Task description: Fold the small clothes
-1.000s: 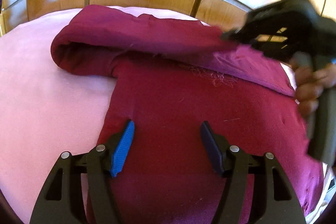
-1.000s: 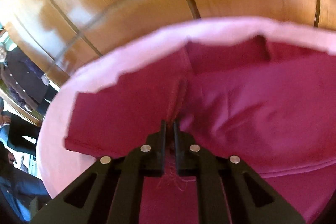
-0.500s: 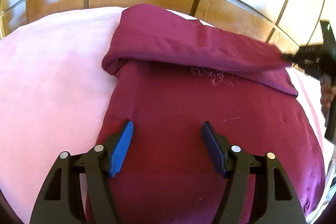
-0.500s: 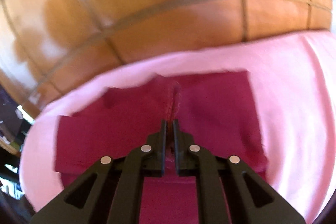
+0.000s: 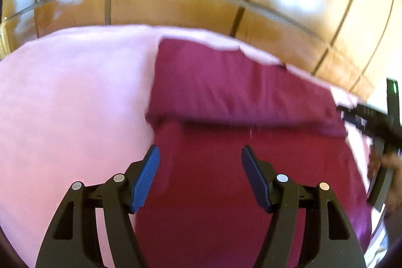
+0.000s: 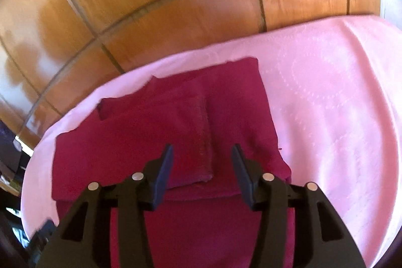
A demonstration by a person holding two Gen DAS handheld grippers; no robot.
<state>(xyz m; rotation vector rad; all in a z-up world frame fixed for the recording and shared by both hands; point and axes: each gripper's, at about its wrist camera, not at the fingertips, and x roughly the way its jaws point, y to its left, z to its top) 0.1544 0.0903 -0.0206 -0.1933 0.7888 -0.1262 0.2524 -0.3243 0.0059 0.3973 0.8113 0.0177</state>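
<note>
The right gripper [image 6: 202, 162] is opening, nothing clamped, above the sleeve [image 6: 198, 137] folded across the maroon garment [image 5: 226, 180]; the left gripper [image 5: 199, 175] hovers released over its body, presumably awaiting the next fold.

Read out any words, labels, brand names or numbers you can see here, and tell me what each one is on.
None: no readable text in either view.
Dark red folded garment: no letters or label showing.
Pale pink cloth cover: only a faint dotted pattern, no letters.
Black left gripper and black right gripper: bare screws, no markings.
Wooden panelled floor: plain.
</note>
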